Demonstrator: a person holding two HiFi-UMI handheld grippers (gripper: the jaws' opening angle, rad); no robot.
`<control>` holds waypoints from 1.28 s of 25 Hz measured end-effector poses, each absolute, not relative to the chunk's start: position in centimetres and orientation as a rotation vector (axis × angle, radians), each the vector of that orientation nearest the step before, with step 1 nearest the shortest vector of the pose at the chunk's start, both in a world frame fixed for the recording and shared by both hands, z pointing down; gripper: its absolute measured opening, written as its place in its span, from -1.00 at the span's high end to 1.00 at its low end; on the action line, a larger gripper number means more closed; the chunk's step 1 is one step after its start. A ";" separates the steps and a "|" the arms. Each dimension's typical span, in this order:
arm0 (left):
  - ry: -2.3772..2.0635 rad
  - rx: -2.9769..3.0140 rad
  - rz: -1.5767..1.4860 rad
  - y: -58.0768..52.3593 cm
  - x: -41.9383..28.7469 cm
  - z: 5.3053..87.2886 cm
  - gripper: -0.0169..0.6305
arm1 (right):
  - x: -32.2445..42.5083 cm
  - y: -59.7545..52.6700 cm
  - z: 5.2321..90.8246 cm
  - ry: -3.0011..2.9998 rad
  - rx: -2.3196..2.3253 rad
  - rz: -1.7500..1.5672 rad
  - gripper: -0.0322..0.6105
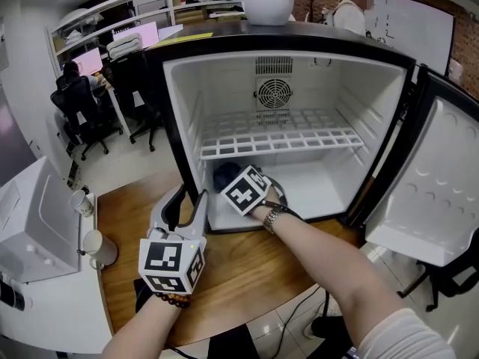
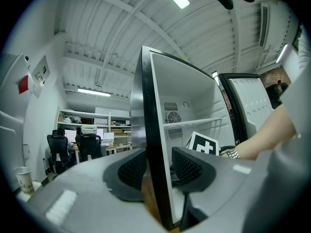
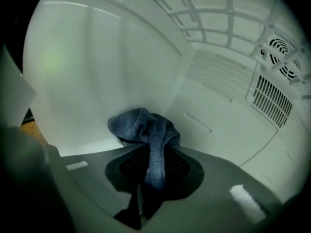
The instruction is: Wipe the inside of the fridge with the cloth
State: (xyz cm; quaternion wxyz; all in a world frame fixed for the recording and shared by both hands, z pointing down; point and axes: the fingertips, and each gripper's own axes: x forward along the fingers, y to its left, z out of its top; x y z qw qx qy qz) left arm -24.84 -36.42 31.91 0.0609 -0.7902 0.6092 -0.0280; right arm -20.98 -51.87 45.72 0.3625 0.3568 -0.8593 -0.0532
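A small black fridge (image 1: 378, 118) stands open on a wooden tabletop (image 1: 247, 275), its door (image 1: 434, 178) swung wide to the right and its white interior bare apart from a wire shelf (image 1: 277, 142) across the middle and a round fan vent (image 1: 273, 93) high on the far wall. The right tongs (image 1: 233, 179) reach into the lower compartment, under the shelf and towards its left side, angled down at the white floor. In the right gripper view these tongs (image 3: 150, 161) pinch a dark blue cloth (image 3: 146, 127): a strip of it runs down between the pads, while the rest bunches in a wad beyond the tips, close to the pale inner wall. From the head view the cloth (image 1: 224, 174) shows only as a dark lump just past the marker cube, low at the left of the compartment.

The left tongs (image 1: 187, 200) sit at the near left corner of the cabinet and point level. The left gripper view shows them (image 2: 158, 166) clamped on the front edge of the fridge's left wall, one pad outside and one inside.

A white plant pot (image 1: 267, 0) rests on top of the fridge. Two mugs (image 1: 82, 202) stand at the tabletop's left edge, beside a white appliance. Office chairs and desks fill the far left of the room.
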 end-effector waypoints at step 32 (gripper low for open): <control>1.890 -2.357 -0.104 -36.5 -24.8 32.0 0.45 | 0.9 -54.9 45.6 -1.903 1.330 0.027 0.69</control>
